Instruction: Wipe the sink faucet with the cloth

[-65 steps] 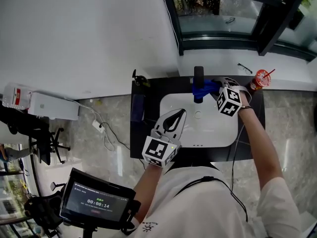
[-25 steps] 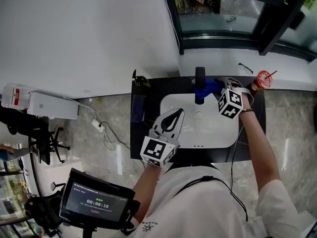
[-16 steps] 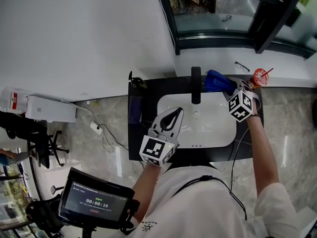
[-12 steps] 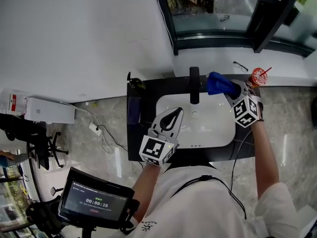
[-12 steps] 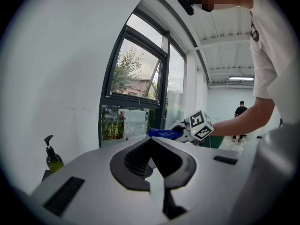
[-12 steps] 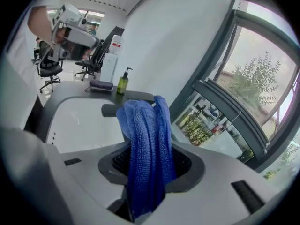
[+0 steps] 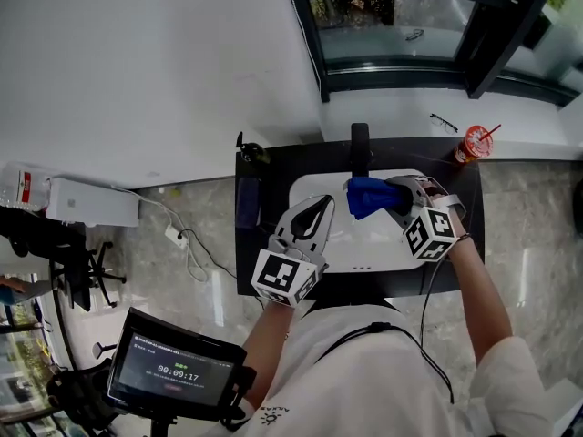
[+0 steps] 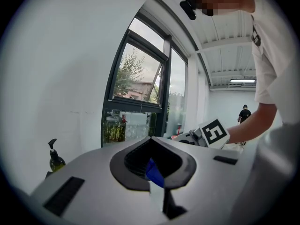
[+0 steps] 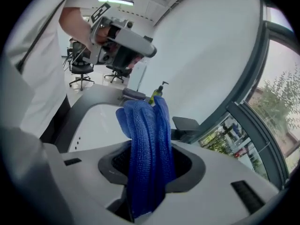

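your right gripper (image 7: 393,192) clamped on the blue cloth (image 7: 364,196), over the sink's (image 7: 305,189) back edge by the faucet (image 7: 361,144), left gripper (image 7: 323,201) pinched closed, empty

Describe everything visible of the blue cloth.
The blue cloth is soft-looking fabric with a coarse knit texture, bunched into thick lengthwise folds. The right gripper has its jaws closed on the lower part, and the rumpled free end sticks out past the jaws. In the head view it sits over the white sink basin, just in front of the tip of the black faucet. Whether it touches the faucet or basin cannot be told.
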`<state>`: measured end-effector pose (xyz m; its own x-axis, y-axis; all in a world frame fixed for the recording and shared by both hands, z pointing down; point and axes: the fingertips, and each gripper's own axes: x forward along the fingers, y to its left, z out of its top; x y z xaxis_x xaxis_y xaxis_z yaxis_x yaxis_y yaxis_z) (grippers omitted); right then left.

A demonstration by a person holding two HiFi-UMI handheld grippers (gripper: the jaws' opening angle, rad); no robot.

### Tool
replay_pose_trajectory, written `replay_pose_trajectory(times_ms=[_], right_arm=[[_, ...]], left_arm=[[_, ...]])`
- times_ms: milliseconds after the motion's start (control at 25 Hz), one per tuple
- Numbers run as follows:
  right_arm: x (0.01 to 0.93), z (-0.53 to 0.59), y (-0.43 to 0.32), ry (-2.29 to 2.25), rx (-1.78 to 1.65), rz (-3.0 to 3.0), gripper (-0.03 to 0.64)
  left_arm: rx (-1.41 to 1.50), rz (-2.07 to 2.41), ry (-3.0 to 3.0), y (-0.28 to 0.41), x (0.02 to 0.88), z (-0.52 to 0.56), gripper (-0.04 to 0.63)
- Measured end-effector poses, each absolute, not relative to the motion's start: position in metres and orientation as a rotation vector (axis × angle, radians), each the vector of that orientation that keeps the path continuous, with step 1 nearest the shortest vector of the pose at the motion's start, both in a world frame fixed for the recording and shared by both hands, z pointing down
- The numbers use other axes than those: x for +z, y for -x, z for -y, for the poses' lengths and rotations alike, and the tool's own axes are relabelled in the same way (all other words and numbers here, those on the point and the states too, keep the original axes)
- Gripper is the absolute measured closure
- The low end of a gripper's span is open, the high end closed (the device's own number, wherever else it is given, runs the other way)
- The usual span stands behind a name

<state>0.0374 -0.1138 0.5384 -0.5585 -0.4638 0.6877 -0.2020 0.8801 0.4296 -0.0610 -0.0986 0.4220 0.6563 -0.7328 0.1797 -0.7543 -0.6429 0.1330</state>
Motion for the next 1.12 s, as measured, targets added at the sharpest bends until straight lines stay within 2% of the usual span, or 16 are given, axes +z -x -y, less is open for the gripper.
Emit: replay_pose_trajectory(times_ms=[360, 760, 1120], right_arm=[[0.577, 0.165, -0.039, -0.421, -0.388, 1.998, 0.458], [0.58, 0.216, -0.059, -0.668, -0.267, 2.008, 0.457], [0.582, 0.229, -0.13, -0.853, -0.15, 1.886, 0.457]], left_arm=[[0.177, 1.259, -2.664, 0.073, 0.423, 0.091, 0.601], [0.188, 1.267, -2.657, 0.077, 0.429, 0.093, 0.601], [0.193, 1.225, -2.677, 0.066, 0.425, 0.093, 0.601]])
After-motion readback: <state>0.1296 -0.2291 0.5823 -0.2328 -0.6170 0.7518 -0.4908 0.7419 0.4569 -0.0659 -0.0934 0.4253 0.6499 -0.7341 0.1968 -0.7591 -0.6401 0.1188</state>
